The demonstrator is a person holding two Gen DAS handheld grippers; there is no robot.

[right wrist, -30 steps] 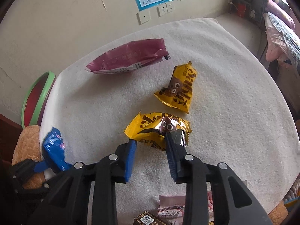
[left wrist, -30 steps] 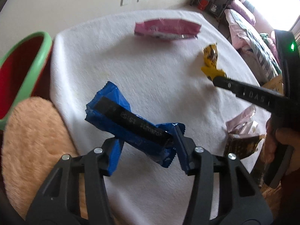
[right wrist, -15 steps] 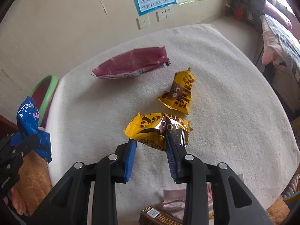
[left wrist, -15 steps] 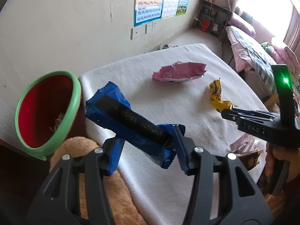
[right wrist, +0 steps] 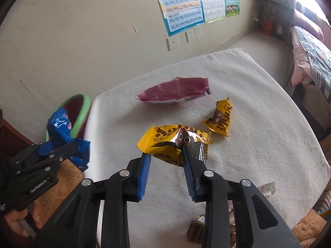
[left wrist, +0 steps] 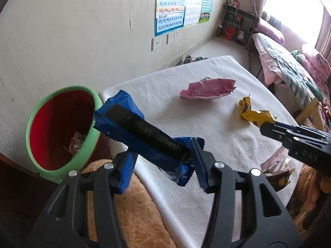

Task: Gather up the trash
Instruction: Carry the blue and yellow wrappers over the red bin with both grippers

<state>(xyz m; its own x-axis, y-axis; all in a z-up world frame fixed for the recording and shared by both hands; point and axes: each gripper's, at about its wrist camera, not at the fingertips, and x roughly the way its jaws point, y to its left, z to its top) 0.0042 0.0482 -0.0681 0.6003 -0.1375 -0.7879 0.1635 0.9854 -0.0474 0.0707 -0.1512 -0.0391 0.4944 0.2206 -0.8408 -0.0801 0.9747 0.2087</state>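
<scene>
While both claws carry wrappers, collecting is partway done.
Left claw point(left wrist: 163, 161) pinches a crinkled blue foil wrapper point(left wrist: 132, 130) beside the green-rimmed red bin point(left wrist: 60, 128); right claw point(right wrist: 165, 165) pinches a yellow snack wrapper point(right wrist: 171, 142); seemingly four pieces remain on the worktop point(left wrist: 206, 128).

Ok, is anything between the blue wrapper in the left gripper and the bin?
Nothing visible. The blue wrapper, held in the left gripper, hangs beside the green rim of the bin, whose open mouth faces it. Only some trash lies at the bottom.
</scene>
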